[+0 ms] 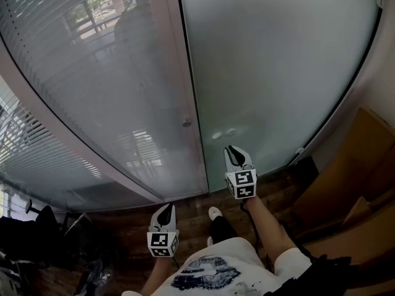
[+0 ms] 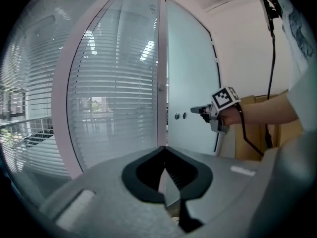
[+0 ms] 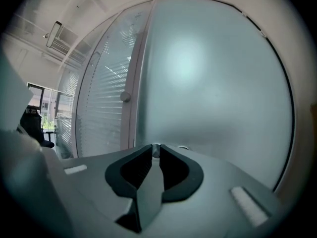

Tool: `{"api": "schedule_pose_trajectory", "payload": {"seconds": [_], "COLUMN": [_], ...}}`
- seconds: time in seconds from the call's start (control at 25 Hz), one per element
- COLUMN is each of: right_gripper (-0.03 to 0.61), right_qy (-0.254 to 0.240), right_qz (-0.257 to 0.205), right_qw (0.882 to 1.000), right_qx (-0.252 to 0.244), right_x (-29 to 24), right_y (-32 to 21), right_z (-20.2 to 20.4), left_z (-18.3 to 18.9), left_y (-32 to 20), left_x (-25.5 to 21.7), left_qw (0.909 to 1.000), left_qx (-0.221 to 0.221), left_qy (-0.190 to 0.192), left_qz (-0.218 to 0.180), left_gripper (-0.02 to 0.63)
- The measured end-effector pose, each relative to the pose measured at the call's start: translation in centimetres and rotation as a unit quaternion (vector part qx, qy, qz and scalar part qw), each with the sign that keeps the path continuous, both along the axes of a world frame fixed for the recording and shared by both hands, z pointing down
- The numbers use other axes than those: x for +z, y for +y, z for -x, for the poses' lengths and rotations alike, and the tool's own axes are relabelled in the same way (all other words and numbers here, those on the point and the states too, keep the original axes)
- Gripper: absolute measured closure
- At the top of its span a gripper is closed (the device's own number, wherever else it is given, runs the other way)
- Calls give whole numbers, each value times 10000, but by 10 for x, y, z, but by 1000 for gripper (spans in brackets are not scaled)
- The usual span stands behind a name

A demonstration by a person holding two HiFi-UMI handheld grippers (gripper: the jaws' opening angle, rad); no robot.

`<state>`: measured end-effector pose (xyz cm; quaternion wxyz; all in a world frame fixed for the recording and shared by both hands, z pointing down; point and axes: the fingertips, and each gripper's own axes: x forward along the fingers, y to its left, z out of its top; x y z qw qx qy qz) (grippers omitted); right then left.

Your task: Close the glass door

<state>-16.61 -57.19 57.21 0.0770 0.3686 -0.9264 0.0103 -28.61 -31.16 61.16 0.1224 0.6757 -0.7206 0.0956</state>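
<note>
Pointing the right hand-held gripper (image 1: 232,150), jaws pinched together on nothing, at the frosted glass door (image 1: 278,73) right beside its pinkish frame post (image 1: 185,103), holding the left hand-held gripper (image 1: 165,209) lower, likewise closed and empty.

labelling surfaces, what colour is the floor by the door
Dark brown wood floor, best in the head view.

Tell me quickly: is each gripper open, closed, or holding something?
Left gripper: closed, holding nothing.
Right gripper: closed, holding nothing.
</note>
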Motion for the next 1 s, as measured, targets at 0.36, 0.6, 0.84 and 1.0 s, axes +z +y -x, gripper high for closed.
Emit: {"api": "schedule_pose_trajectory", "payload": {"seconds": [0.36,0.6,0.84,1.0], "right_gripper": [535,535,535,558], "right_qy": [-164,-246,-407,-374], "right_qz": [11,98,151,157], "right_qw": [9999,9996,9991,9991], "right_qx": [14,43,-21,-116], "right_x": [-14,-19,-37,-41], "right_y": [35,42,66,84], "right_z": [-31,-54,-79,-107], "left_z": [-23,-40,-55,-79], "left_y": [-2,-13,-20,-27], "left_x": [5,3,1,-5], "left_qw": [9996,9991,9989,9986], "left_qx": [258,419,455,531], "left_qy": [67,17,3,-34], "left_qz": [57,71,97,72], "left_gripper": [612,612,612,612]}}
